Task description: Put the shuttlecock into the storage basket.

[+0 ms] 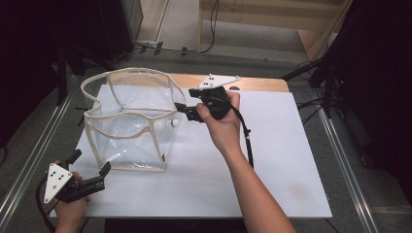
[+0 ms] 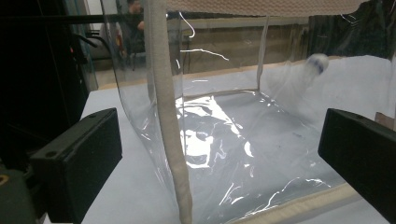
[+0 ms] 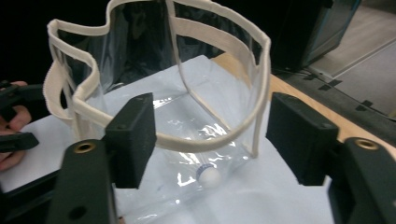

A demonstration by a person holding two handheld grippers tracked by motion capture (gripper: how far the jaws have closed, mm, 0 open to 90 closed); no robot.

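A clear plastic bag [image 1: 128,124] with cream fabric trim stands open on the white board [image 1: 272,160], toward its far left. The right gripper [image 1: 187,111] hovers at the bag's right rim, jaws spread apart and holding nothing. The left gripper [image 1: 90,167] sits near the bag's front left corner, jaws also spread and empty. A small white ball [image 3: 208,176] lies against the bag's wall.
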